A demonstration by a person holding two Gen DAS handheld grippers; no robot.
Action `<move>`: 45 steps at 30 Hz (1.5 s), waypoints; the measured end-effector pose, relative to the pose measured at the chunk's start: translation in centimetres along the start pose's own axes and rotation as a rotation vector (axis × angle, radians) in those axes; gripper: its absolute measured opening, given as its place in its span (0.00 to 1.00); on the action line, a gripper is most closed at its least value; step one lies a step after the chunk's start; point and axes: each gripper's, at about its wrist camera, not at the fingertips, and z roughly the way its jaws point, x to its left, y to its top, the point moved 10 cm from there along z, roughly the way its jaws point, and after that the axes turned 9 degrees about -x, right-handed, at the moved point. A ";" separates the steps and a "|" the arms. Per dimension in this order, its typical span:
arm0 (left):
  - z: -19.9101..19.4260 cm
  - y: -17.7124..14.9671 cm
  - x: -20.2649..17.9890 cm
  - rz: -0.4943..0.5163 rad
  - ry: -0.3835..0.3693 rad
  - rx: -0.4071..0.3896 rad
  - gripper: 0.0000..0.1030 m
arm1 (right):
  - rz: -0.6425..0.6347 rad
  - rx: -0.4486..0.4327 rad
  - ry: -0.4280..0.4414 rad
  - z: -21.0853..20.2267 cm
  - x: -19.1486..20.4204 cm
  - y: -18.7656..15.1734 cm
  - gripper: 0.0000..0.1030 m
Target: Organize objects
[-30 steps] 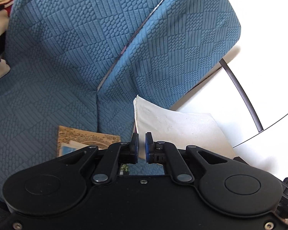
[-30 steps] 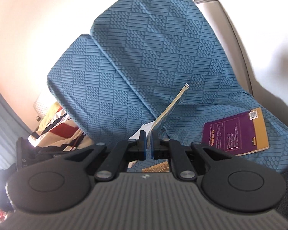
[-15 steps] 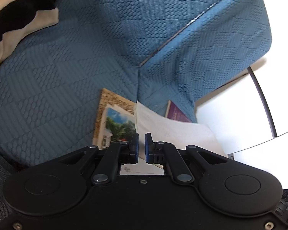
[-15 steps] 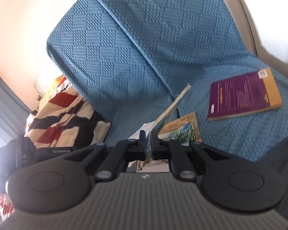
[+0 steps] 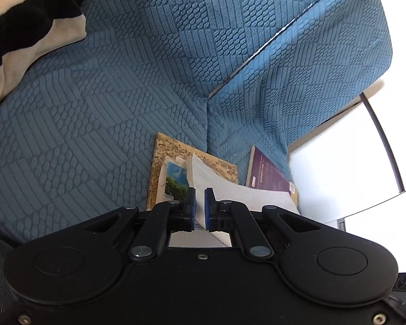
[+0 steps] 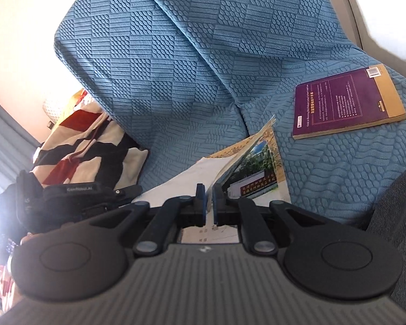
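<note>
we hold the thin white-covered paperback book (image 5: 230,189) with both grippers' jaws clenched on it, probably to stack it squarely on the tan picture-cover book (image 6: 259,173).

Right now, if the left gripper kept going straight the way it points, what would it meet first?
Probably the picture-cover book on the blue sofa cover, beneath the white-covered book that the left gripper holds; depth is unclear.

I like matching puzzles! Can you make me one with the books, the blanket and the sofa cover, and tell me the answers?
1. purple book
2. white-paged book
3. striped blanket
4. sofa cover

A. blue with bumpy squares
B. pinched by both grippers
C. lying flat and closed
D. red, black and cream

Pairs: 1-C, 2-B, 3-D, 4-A
</note>
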 end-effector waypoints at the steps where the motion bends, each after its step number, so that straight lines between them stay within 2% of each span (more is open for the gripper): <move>1: 0.4 -0.2 0.3 -0.003 0.004 0.005 0.05 | 0.006 0.007 -0.006 0.2 -0.3 -0.2 0.08; 8: 3.0 -1.4 2.5 -0.042 0.039 0.042 0.05 | 0.023 0.093 -0.060 1.5 -2.2 -3.0 0.08; 14: 4.1 -2.1 3.8 -0.035 0.083 0.057 0.06 | 0.087 0.170 -0.101 2.3 -3.8 -5.3 0.12; 22: 2.4 -1.9 4.8 -0.074 0.109 0.028 0.10 | 0.044 0.213 -0.131 1.6 -4.1 -5.6 0.12; 26: 0.9 -2.0 4.7 -0.088 0.120 0.011 0.12 | -0.017 0.207 -0.130 1.3 -4.2 -4.4 0.13; 27: 0.7 -2.1 4.6 -0.084 0.120 0.009 0.13 | -0.041 0.203 -0.128 1.3 -4.2 -4.0 0.19; 28: 0.5 -2.3 4.5 -0.086 0.121 0.008 0.15 | -0.065 0.196 -0.125 1.5 -4.2 -3.5 0.29; 30: 0.2 -2.5 4.2 -0.087 0.120 0.009 0.17 | -0.107 0.175 -0.122 1.8 -4.2 -2.2 0.39; 37: 1.5 -4.3 3.9 -0.086 0.138 0.058 0.22 | -0.287 0.160 -0.105 5.7 -4.8 1.8 0.40; 39: 2.0 -4.8 3.9 -0.089 0.147 0.076 0.22 | -0.354 0.166 -0.102 7.1 -5.0 2.6 0.48; 45: 2.9 -5.4 3.8 -0.095 0.146 0.099 0.23 | -0.480 0.218 -0.111 10.6 -6.2 3.8 0.49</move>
